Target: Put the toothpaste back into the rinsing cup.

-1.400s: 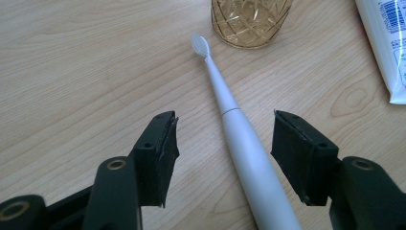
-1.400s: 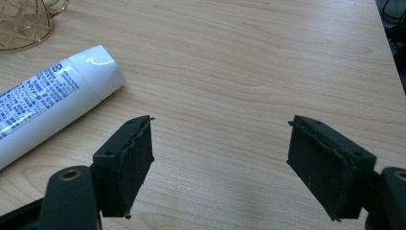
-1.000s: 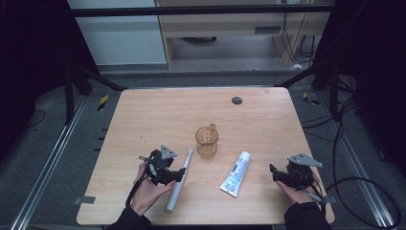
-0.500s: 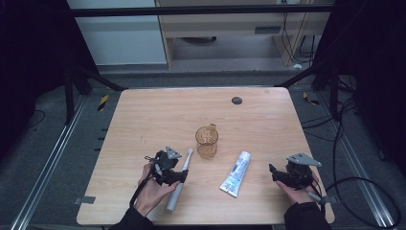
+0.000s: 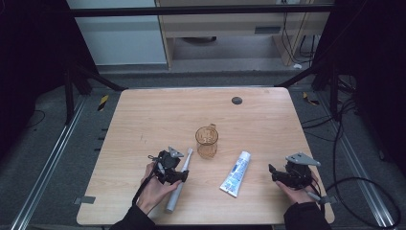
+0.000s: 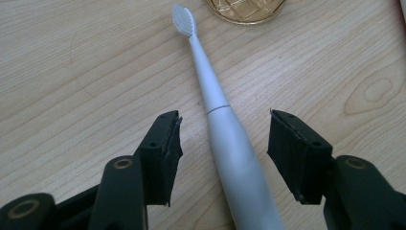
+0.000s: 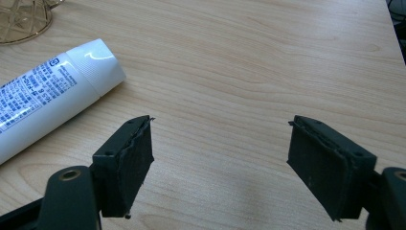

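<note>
On my worktop the amber glass mug stands upright, seemingly empty. My electric toothbrush lies flat beside it, bristles pointing at the mug. My left claw has just been closing around its handle without touching; my right claw stands spread.

The high view looks forward and down on the whole table from above its near edge. Each gripper view sits low and close to the wood. The left one shares the toothbrush with the high view, the right one the tube.
</note>
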Demonstrator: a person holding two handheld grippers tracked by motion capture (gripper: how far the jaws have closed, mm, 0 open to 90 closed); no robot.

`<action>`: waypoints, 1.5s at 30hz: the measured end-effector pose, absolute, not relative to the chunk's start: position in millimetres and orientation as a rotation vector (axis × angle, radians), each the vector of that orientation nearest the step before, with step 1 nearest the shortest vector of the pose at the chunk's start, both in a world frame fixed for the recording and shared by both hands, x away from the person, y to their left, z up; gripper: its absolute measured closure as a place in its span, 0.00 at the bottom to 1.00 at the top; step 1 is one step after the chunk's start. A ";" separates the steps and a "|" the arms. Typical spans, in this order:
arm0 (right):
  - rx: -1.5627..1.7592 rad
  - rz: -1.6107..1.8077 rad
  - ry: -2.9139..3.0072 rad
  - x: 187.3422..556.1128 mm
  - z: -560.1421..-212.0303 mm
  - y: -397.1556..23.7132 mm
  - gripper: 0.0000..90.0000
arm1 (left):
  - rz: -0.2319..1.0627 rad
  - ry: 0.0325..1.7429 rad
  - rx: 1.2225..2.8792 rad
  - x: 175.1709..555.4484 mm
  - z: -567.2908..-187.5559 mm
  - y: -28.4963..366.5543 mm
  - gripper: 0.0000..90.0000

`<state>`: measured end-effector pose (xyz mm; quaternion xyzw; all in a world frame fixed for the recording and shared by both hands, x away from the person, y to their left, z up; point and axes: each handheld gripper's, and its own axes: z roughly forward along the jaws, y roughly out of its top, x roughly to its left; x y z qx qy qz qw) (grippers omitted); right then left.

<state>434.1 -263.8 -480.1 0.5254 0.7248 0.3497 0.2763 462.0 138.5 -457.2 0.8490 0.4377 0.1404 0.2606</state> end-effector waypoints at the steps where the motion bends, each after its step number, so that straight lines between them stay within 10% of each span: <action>1: 1.411 0.940 1.947 434.1 -480.1 -263.8 0.26 | 0.380 1.185 2.299 462.0 -457.2 138.5 0.49; 45: 1.400 0.935 1.994 436.0 -482.6 -262.1 0.27 | 0.249 1.287 2.394 477.4 -472.1 129.6 0.72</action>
